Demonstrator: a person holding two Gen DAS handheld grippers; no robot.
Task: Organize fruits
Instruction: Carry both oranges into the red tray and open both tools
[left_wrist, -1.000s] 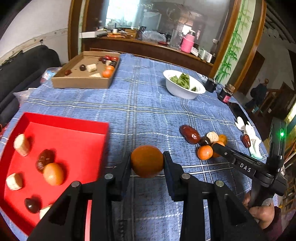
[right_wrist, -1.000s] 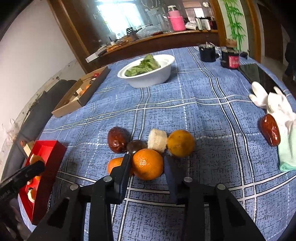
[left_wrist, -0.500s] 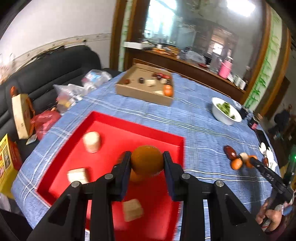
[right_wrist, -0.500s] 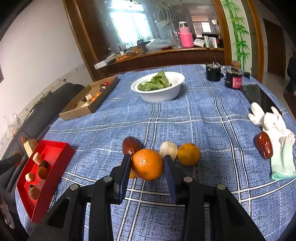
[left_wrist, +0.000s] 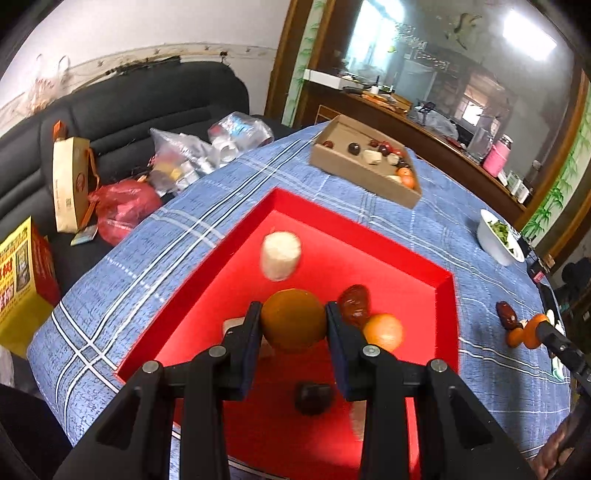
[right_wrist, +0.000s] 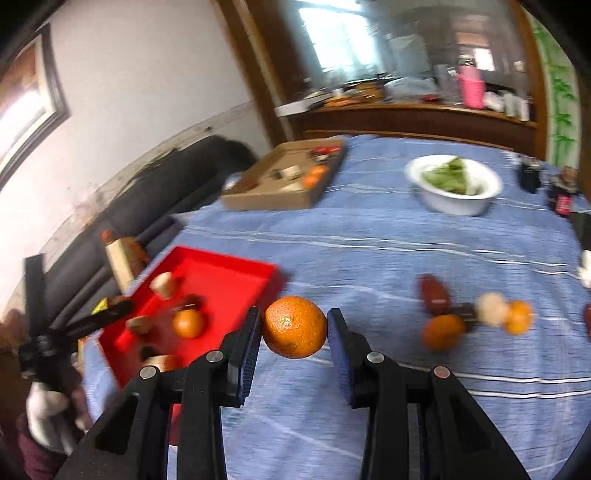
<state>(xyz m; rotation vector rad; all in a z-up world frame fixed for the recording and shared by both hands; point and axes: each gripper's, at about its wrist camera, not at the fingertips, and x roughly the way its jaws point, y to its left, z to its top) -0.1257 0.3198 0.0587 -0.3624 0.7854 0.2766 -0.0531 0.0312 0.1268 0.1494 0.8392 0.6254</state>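
My left gripper (left_wrist: 293, 322) is shut on a dull orange (left_wrist: 293, 314) and hovers over the red tray (left_wrist: 391, 266). In the tray lie a white banana piece (left_wrist: 280, 254), a red date (left_wrist: 354, 304), a bright orange (left_wrist: 383, 331) and a dark fruit (left_wrist: 313, 398). My right gripper (right_wrist: 294, 328) is shut on a bright orange (right_wrist: 294, 321), held above the blue cloth just right of the red tray (right_wrist: 225, 280). Behind it on the cloth lie an orange (right_wrist: 441, 330), a date (right_wrist: 434, 295), a banana piece (right_wrist: 491, 314) and a small orange (right_wrist: 519, 317), all blurred.
A cardboard box (left_wrist: 362, 173) with several fruits stands at the far side of the table. A white bowl (right_wrist: 454, 203) of greens sits far right. A black sofa (left_wrist: 129, 107) with bags flanks the table's left edge. A person's hand (right_wrist: 48, 406) shows at lower left.
The left gripper carried its orange from above the cloth to over the red tray. The right gripper lifted its orange off the fruit pile and swung left toward the tray.
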